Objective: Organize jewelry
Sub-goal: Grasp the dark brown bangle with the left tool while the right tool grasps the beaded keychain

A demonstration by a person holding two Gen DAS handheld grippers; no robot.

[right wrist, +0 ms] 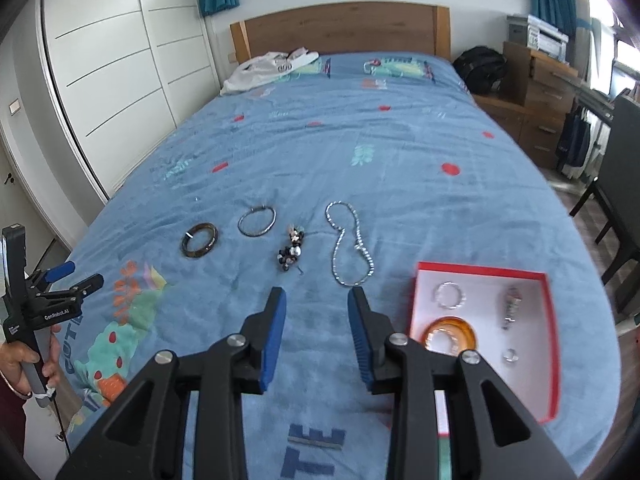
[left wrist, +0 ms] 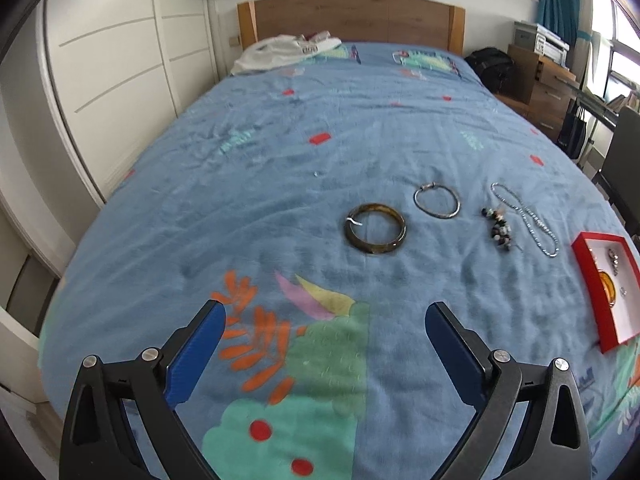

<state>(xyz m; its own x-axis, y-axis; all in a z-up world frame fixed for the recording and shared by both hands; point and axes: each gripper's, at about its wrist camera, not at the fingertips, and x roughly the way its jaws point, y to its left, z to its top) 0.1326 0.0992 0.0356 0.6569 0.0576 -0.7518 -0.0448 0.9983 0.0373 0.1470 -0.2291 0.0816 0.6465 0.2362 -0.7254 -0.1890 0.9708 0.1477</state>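
Bed with blue patterned bedspread (left wrist: pixel 280 160) fills both views; wooden headboard (left wrist: pixel 352 16) at top centre.

Left wrist view: left gripper (left wrist: pixel 325 320) at bottom of frame, jaws spread wide, nothing between them, over the printed orange-and-green pattern. Right of centre, a row on the cover: dark brown bangle (left wrist: pixel 375 234), then a thin metal bangle (left wrist: pixel 437 201) up and to its right, a beaded cluster (left wrist: pixel 498 230), a silver chain necklace (left wrist: pixel 528 216). All lie apart from one another. Red tray (left wrist: pixel 588 280) at the right edge.

Right wrist view: right gripper (right wrist: pixel 316 304) at bottom centre, jaws partly apart, empty; tips just below the necklace's lower loop. Same row runs across mid-frame from left to right. Tray at lower right holds an amber ring-shaped piece (right wrist: pixel 450 334), a pale beaded bracelet (right wrist: pixel 450 295), a small ring (right wrist: pixel 511 356), and a dangling piece, possibly an earring, too blurred to say. A hand (right wrist: pixel 24 364) at the left edge holds the other gripper.
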